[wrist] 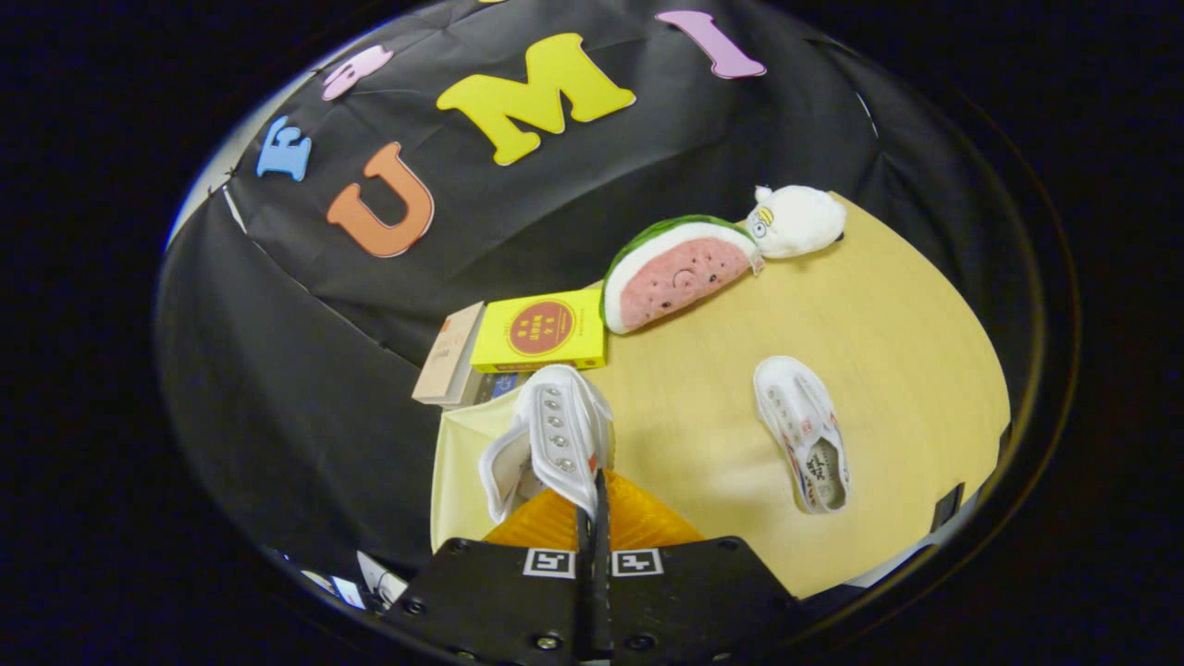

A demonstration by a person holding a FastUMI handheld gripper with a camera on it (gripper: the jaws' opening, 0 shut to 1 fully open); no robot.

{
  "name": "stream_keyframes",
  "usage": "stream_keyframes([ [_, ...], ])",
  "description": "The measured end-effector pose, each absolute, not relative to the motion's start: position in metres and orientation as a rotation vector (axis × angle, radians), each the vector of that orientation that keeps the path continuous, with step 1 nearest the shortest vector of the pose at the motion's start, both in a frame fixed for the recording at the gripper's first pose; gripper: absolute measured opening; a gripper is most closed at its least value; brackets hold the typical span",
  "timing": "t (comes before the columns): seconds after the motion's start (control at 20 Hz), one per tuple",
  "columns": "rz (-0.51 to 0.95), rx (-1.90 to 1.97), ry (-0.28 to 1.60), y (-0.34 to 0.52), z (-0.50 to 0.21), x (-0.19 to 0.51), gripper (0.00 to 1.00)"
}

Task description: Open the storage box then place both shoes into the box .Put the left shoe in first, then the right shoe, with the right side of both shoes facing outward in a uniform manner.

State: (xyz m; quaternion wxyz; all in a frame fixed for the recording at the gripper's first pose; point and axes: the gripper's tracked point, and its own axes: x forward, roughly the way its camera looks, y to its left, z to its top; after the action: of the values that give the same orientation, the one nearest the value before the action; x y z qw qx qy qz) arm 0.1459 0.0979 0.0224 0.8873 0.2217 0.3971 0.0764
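My gripper (pixel 593 504) is shut on a white canvas shoe (pixel 555 439), its two fingers (pixel 585 536) pressed together on the shoe's upper edge. The shoe hangs in the air above the table, toe pointing away, eyelets showing. Under the shoe and the fingers lies an orange, ribbed surface (pixel 638 523), part of the storage box. The second white shoe (pixel 803 433) lies flat on the yellow table (pixel 906 370), off to the right of the fingers, its opening toward me.
Beyond the held shoe stand a yellow box (pixel 541 330) and a beige book (pixel 450 356) at the table's far edge. A watermelon-slice plush (pixel 675 275) and a white plush toy (pixel 797 220) lie further back to the right.
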Motion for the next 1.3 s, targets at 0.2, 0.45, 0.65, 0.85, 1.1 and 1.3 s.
stream_keyframes([
  [0.2,0.181,0.467,0.854,0.158,0.022,0.141,0.00],
  [0.45,0.165,0.494,0.890,0.227,-0.009,0.143,0.00],
  [0.65,0.131,0.523,0.895,0.270,-0.036,0.146,0.00],
  [0.85,0.039,0.582,0.819,0.290,-0.054,0.154,0.00],
  [1.1,-0.044,0.594,0.718,0.305,-0.078,0.173,0.00],
  [1.3,-0.048,0.571,0.707,0.322,-0.097,0.178,0.00],
])
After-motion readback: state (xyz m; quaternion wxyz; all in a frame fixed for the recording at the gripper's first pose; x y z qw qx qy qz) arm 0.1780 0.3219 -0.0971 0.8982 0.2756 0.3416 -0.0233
